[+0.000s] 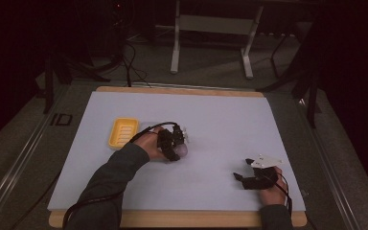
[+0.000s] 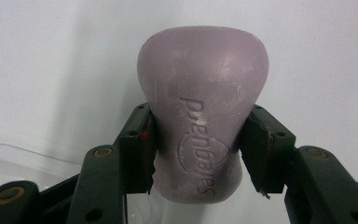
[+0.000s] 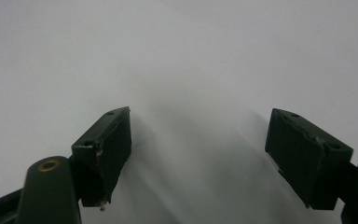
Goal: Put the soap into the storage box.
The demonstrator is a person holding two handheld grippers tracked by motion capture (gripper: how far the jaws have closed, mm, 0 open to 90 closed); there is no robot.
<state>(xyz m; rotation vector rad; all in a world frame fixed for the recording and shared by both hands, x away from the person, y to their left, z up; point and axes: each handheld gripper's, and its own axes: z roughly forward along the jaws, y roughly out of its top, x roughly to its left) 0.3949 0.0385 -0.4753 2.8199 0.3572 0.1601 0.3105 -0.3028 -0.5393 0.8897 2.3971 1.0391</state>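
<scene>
Over on your left, the yellow soap dish (image 1: 123, 132) sits empty on the pale mat (image 1: 220, 124), close to your left hand (image 1: 149, 143). Just to its right, your left gripper (image 1: 179, 146) is down near the middle of the mat, and there it is: the purple soap bar (image 1: 181, 150) pinched between the jaws. In the left gripper view the grip is plain. Both black pads press into the narrow waist of the soap bar (image 2: 200, 112), one on each side, with the wider rounded end sticking out beyond the tips and embossed lettering running along its face. The bar is beside the dish, not in it.

Moving right, bare mat, then your right gripper (image 1: 243, 168) near the front right corner, well apart from the soap, with your right hand (image 1: 274, 191) behind it. The right gripper view (image 3: 198, 154) shows its jaws spread wide with nothing between them, just plain mat below.
</scene>
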